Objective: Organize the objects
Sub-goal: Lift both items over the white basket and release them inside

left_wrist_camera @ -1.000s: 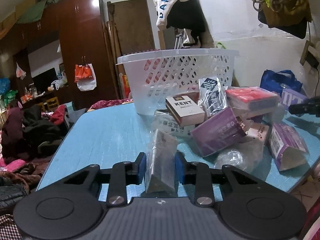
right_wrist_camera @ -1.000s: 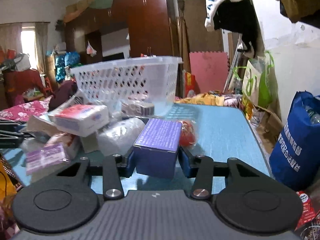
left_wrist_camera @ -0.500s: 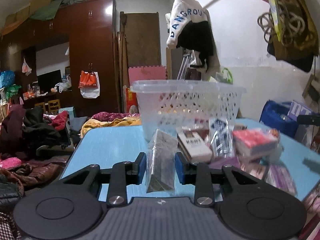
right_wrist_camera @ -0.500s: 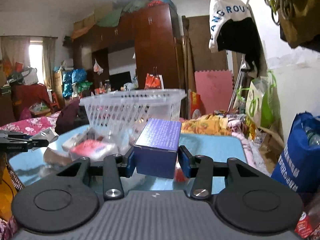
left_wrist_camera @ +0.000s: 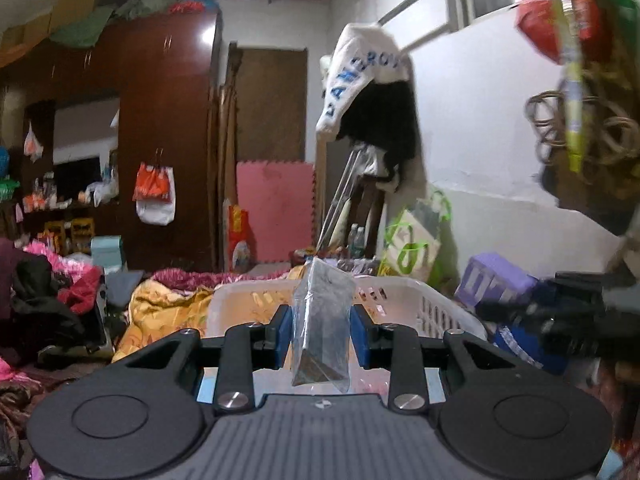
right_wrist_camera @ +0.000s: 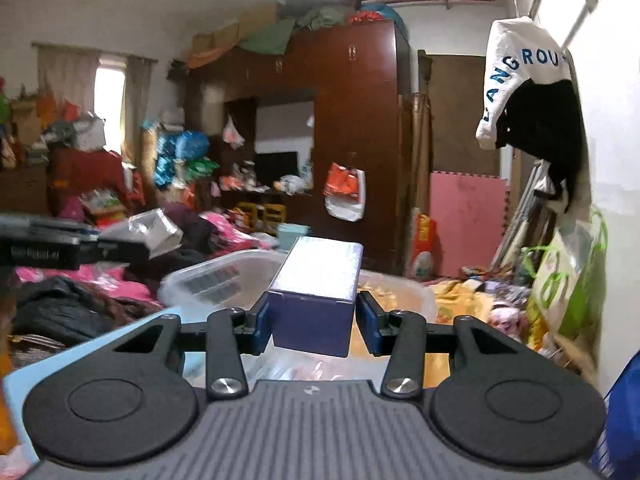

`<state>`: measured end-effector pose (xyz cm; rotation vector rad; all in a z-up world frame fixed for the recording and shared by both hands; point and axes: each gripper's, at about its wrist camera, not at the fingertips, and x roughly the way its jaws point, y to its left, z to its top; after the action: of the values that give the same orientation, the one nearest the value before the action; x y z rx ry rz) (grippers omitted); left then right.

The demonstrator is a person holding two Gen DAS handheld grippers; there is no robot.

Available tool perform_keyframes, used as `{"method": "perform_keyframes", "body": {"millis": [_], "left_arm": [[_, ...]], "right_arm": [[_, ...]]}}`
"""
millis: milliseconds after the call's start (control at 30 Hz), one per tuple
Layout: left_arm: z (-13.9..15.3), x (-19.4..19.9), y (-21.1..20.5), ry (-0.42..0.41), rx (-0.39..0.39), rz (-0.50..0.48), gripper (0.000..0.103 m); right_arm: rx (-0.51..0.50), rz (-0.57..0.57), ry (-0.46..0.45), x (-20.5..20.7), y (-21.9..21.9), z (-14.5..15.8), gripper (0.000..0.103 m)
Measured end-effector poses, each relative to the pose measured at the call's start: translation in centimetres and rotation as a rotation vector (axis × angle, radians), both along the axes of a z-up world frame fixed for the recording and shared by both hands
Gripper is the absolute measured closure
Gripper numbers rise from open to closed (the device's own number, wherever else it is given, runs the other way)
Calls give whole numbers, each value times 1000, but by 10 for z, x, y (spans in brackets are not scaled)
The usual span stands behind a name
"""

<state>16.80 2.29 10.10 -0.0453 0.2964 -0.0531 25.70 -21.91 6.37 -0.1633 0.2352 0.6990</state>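
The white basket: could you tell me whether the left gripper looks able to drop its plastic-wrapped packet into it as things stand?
Probably yes. The left gripper holds the plastic-wrapped packet above the rim of the white basket, whose open top lies just ahead with nothing visible between.

White hanging garment (right_wrist_camera: 520, 76) – blue letters read "LANGROU"; the rest is hidden.

White slotted basket (left_wrist_camera: 432, 312); purple box (right_wrist_camera: 316, 300); blue claw pads (left_wrist_camera: 283, 336).

Open air above the white basket (left_wrist_camera: 440, 312); purple box (left_wrist_camera: 492, 280) crowds its right side.
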Motion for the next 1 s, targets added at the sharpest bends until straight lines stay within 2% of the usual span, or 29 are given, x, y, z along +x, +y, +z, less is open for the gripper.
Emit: {"method": "perform_keyframes", "body": {"millis": [167, 300, 333, 367, 400, 433, 467, 500, 567, 633, 700, 733, 900, 1000], "left_arm": [[-13, 67, 3, 127, -49, 11, 67], [-23, 80, 6, 142, -68, 22, 67], [-25, 83, 6, 146, -70, 27, 64], [-26, 87, 6, 153, -74, 25, 58], [-25, 89, 6, 155, -76, 20, 43], [-25, 90, 4, 157, -69, 22, 32], [-24, 89, 4, 151, -55, 38, 31], [-22, 84, 2, 136, -40, 50, 31], [-21, 69, 3, 119, -26, 44, 31], [-24, 38, 8, 88, -22, 17, 30], [-31, 5, 10, 70, -10, 1, 23], [-38, -13, 13, 63, -9, -8, 20], [-90, -97, 15, 30, -22, -1, 19], [-116, -132, 8, 17, 3, -9, 19]], "right_arm": [[-80, -13, 68, 36, 24, -11, 55], [-96, -10, 77, 43, 30, -15, 54], [-99, -11, 71, 41, 30, -16, 54], [-105, -13, 65, 41, 32, -17, 48], [-119, -23, 63, 40, 33, -17, 30], [-132, -43, 53, 38, 35, -15, 17], [-138, -69, 24, 32, 34, -14, 1], [-135, -82, -6, 26, 32, -11, 0], [-105, -67, 0, 14, 16, -9, 0], [-57, -32, 20, -1, -8, -11, 0], [-24, -22, 26, -18, -36, -21, 0], [-18, -29, 39, -25, -48, -28, 0], [-6, -121, 181, -43, -95, -81, 0], [36, -157, 207, -52, -112, -95, 0]]}}
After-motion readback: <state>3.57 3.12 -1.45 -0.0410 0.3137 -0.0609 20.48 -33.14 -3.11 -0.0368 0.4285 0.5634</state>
